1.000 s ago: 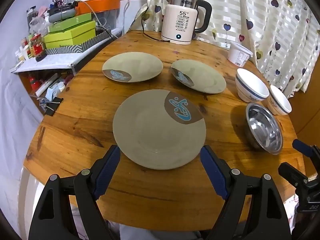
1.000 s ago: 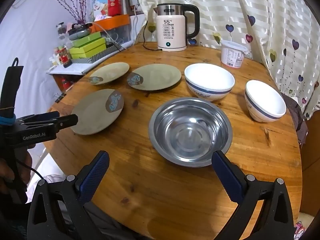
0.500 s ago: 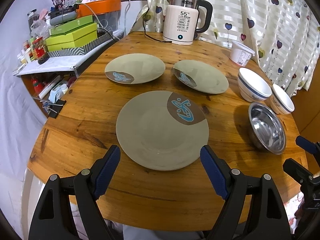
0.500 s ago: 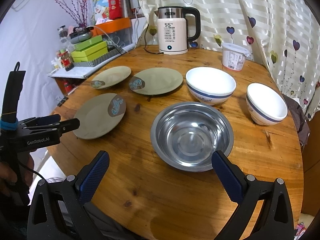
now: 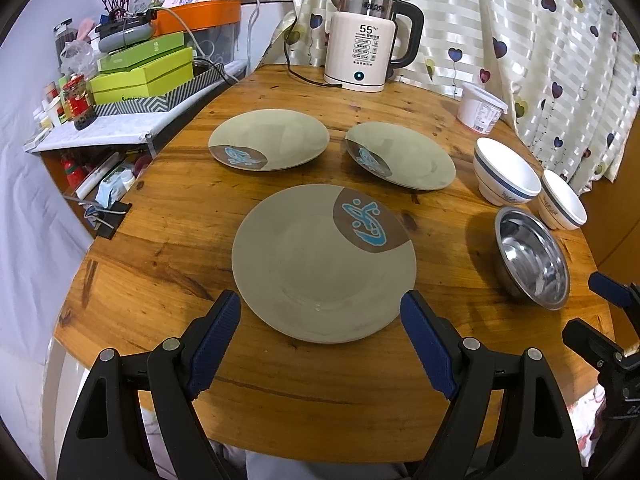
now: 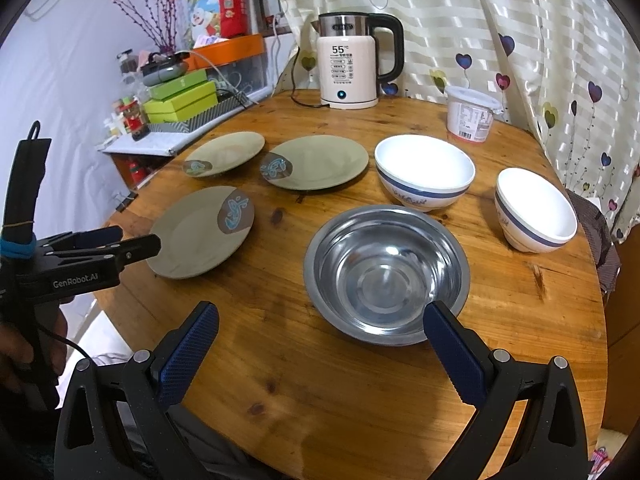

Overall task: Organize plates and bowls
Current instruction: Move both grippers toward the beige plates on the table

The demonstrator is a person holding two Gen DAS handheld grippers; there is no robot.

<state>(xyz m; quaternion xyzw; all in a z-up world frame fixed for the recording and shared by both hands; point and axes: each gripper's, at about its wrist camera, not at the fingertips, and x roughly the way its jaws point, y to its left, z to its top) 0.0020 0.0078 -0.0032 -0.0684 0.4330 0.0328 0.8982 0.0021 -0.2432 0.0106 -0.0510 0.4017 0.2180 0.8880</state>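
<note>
Three green plates lie flat on the round wooden table (image 5: 168, 248), each with a brown patch and a blue sign. The near plate (image 5: 320, 264) lies close to the table's front edge, and the left gripper (image 5: 320, 320) hangs just above its near rim with the jaws wide apart, one blue pad on each side of the plate, holding nothing. Behind it are the left plate (image 5: 276, 138) and the right plate (image 5: 404, 156), side by side, apart from each other.

To the right of the plates is the steel bowl (image 6: 386, 272), empty and upright. The right gripper (image 6: 320, 332) is over its near rim, also opened wide and empty. Behind the steel bowl stands a white bowl (image 6: 424, 172) with a blue band, and a second white bowl (image 6: 534, 210) is near it on the right, not touching.

At the far side stand a kettle (image 6: 350, 68) showing 55 and a white tub (image 6: 470, 118) with a lid, before a curtain (image 6: 520, 32) with hearts.
</note>
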